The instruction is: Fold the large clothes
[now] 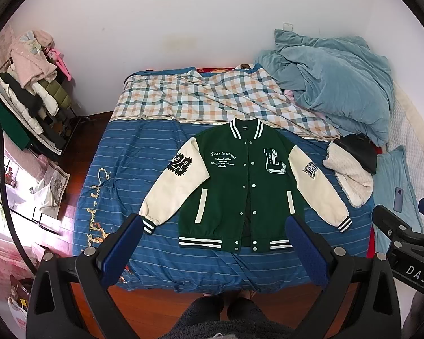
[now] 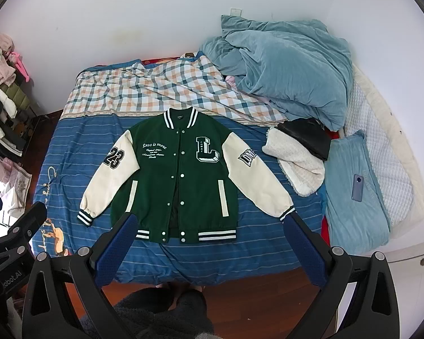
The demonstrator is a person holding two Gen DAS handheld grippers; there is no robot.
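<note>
Lying flat and face up on the blue striped bedspread (image 1: pixel 121 152), the green varsity jacket (image 1: pixel 240 186) is spread with both cream sleeves angled out and down, collar toward the wall and striped hem toward the foot of the bed. Its front is partly unsnapped near the bottom, where a dark lining shows. A "23" patch sits on one sleeve and a large "L" on the chest.

The left gripper (image 1: pixel 214 251) hangs above the foot of the bed with its blue-padded jaws spread wide, nothing between them, and clear of the cloth. The right gripper (image 2: pixel 212 245) hangs likewise, jaws wide apart and empty, above the jacket's hem.

Beyond the collar lies a checked blanket (image 1: pixel 189 99), with a heap of light blue quilt (image 1: pixel 333 84) beside it. A white fleece garment (image 2: pixel 296 163) lies near one sleeve, with a phone (image 2: pixel 357 187) on blue fabric further out. A rack of clothes (image 1: pixel 34 84) stands by the wall
</note>
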